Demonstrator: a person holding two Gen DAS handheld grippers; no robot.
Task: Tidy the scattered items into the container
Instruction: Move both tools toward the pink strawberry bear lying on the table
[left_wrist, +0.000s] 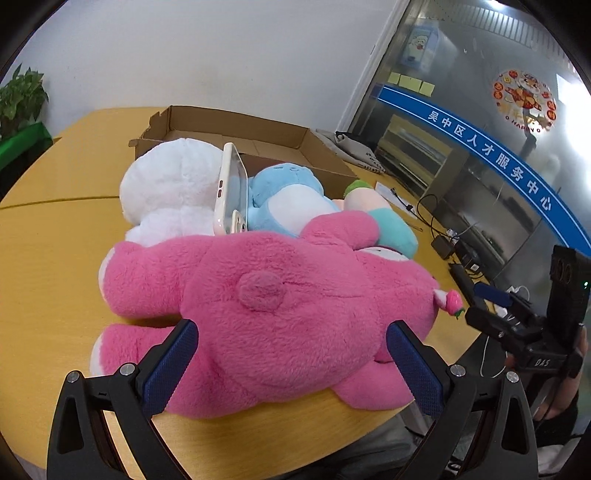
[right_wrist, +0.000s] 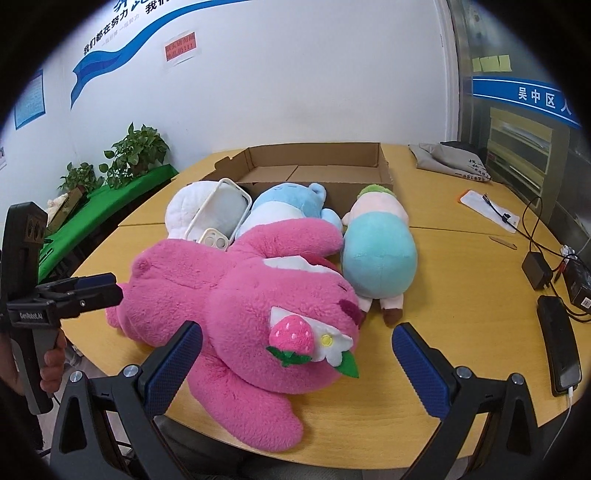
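A big pink plush bear (left_wrist: 266, 314) lies on the yellow table (right_wrist: 454, 295), its strawberry ear (right_wrist: 291, 339) towards the right wrist camera. My left gripper (left_wrist: 291, 325) is open, its fingers straddling the bear's rear. My right gripper (right_wrist: 298, 328) is also open, either side of the bear's head. Behind the bear sit a white plush (left_wrist: 170, 184), a cream phone case (left_wrist: 231, 188), a blue plush (left_wrist: 288, 199) and a teal doll (right_wrist: 376, 254). The open cardboard box (right_wrist: 314, 158) stands behind them, holding nothing that I can see.
On the right of the table lie a charger (right_wrist: 535, 269), cables, a dark phone (right_wrist: 557, 343), a white card (right_wrist: 487, 210) and a grey bag (right_wrist: 450, 158). Potted plants (right_wrist: 136, 151) stand off the table's left. The table's front edge is close under both grippers.
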